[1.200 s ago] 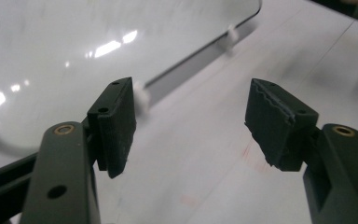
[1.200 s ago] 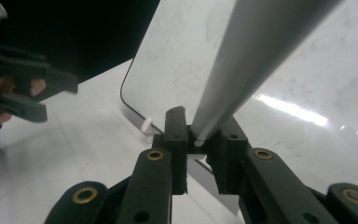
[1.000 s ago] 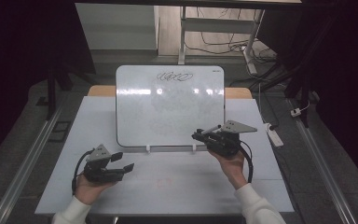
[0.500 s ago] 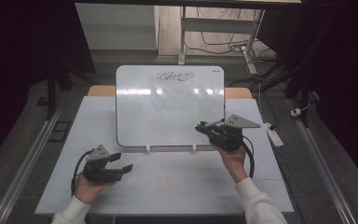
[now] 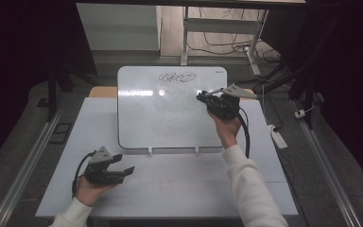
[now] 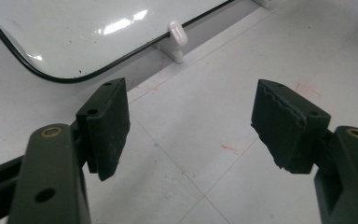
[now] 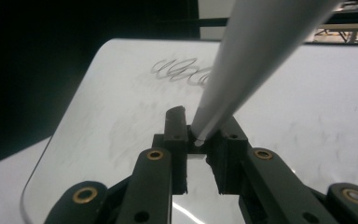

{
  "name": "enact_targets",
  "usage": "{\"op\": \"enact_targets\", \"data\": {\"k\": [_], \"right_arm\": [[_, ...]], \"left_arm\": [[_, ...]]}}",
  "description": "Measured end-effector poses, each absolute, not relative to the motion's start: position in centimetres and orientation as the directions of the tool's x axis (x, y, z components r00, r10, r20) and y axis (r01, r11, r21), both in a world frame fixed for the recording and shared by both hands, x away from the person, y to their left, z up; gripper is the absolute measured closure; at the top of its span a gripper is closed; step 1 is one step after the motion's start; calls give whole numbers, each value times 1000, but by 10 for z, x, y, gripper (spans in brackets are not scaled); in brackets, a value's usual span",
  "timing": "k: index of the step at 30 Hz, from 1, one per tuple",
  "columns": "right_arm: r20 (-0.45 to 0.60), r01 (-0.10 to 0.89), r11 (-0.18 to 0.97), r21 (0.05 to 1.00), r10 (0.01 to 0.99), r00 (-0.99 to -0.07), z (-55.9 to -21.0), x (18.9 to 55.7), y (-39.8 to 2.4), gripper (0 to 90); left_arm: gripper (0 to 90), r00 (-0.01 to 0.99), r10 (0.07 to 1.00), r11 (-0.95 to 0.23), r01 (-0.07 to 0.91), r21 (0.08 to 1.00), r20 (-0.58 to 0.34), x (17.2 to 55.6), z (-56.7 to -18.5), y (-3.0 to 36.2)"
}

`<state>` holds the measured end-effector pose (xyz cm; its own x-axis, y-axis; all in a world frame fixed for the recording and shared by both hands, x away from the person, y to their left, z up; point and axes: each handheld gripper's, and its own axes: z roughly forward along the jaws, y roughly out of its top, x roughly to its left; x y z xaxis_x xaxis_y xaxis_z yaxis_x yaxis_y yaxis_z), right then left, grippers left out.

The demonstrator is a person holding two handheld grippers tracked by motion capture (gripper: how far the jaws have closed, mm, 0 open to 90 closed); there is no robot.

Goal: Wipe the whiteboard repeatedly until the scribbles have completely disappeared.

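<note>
A whiteboard [image 5: 170, 113] stands propped at the middle of the white table [image 5: 179, 189], with a black scribble [image 5: 177, 76] near its top edge. My right gripper [image 5: 202, 98] hovers over the board's right part, just below and right of the scribble [image 7: 182, 70]. It is shut [image 7: 196, 140] on a pale, slender marker-like stick [image 7: 242, 70] that slants up toward the camera. My left gripper [image 5: 125, 171] rests low on the table at the front left, open [image 6: 191, 126] with nothing between its pads [image 6: 109, 126]. The board's lower corner [image 6: 70, 77] lies just ahead of it.
Two white feet [image 5: 150, 150] [image 5: 196, 150] hold the board's bottom edge; one foot [image 6: 177, 35] lies ahead of the left jaws. A white power strip [image 5: 279, 137] lies beside the table's right edge. Desk legs and cables [image 5: 227, 45] stand behind.
My right gripper has moved up and away from me across the board, toward the scribble, still holding the stick. The left gripper has stayed put.
</note>
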<state>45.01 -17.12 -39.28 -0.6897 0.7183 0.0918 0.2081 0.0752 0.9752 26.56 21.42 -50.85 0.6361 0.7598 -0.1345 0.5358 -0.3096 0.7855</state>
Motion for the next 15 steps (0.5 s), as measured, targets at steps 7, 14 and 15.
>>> {"op": "enact_targets", "data": {"k": [7, 14, 15], "right_arm": [[79, 195, 66, 979, 755, -651, -382, 490, -160, 774], [58, 185, 71, 980, 789, -611, -371, 524, -153, 774], [56, 187, 73, 980, 793, -607, -371, 527, -153, 774]], "left_arm": [[291, 633, 765, -323, 534, 782, -116, 267, -510, 213], [291, 629, 770, -330, 535, 778, -107, 268, -511, 213], [291, 628, 771, -329, 535, 778, -107, 268, -511, 213]]}}
